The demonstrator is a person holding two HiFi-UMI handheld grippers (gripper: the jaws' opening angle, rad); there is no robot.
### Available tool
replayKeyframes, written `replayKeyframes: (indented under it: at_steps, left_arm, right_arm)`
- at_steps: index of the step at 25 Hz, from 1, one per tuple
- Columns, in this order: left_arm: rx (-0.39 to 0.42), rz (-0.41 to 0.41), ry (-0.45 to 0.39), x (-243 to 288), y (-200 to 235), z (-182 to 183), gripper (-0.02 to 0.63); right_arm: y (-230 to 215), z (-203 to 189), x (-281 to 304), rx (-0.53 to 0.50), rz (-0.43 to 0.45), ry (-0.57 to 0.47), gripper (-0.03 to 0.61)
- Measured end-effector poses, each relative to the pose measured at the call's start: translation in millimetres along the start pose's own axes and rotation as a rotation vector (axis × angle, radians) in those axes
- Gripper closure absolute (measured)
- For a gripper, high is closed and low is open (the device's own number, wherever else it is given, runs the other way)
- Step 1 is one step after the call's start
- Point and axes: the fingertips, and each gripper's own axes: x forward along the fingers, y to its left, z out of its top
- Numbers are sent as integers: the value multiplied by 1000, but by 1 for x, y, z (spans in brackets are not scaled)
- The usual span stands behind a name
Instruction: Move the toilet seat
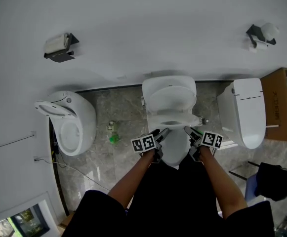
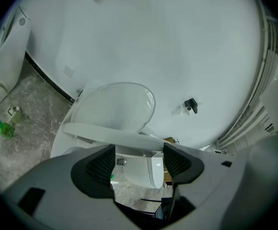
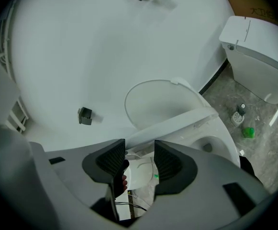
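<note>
head cam looks steeply down; both gripper cams sit close, facing the mid toilet (image 1: pixel 169 98) all share.

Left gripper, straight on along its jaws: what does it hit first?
Most likely the toilet seat: its rim crosses right at the left gripper tips. Depth is unclear.

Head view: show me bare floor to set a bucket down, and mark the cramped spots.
Widest bare floor: between the left toilet and the middle toilet, nearer the person than the green item; a cable runs along its left side. Cramped: the gap between the middle toilet and the right toilet, and the corner by the cardboard box and black object.
</note>
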Motion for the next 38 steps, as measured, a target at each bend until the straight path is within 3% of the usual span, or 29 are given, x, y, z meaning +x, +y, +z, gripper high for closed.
replayKeyframes:
  at_steps: [10,14,16,19,20,24,35,38]
  left_arm:
    - [-5,1,-48,11,-3,25,299]
    - [0,5,-67,17,-5,37,299]
    - [34,20,-62,20,-4,42,296]
    - [158,82,-15,27,2,41,298]
    - [178,89,-2,31,3,41,298]
    - [119,71,4,42,3,48,298]
    - [168,84,-2,58,4,80,314]
    - [222,103,-5,64,7,93,321]
  right_arm:
    - [6,25,9,-64,-14,-11,380]
    - [14,30,9,-109,18,-6,380]
    - [17,30,9,-128,26,2,380]
    - [15,34,6,-143,21,-19,380]
    - [14,38,4,-144,17,-38,380]
    - [12,51,-1,-121,5,-99,380]
    - [-8,50,-22,-51,-25,-148,380]
    - [-9,47,-25,-41,-27,-159,380]
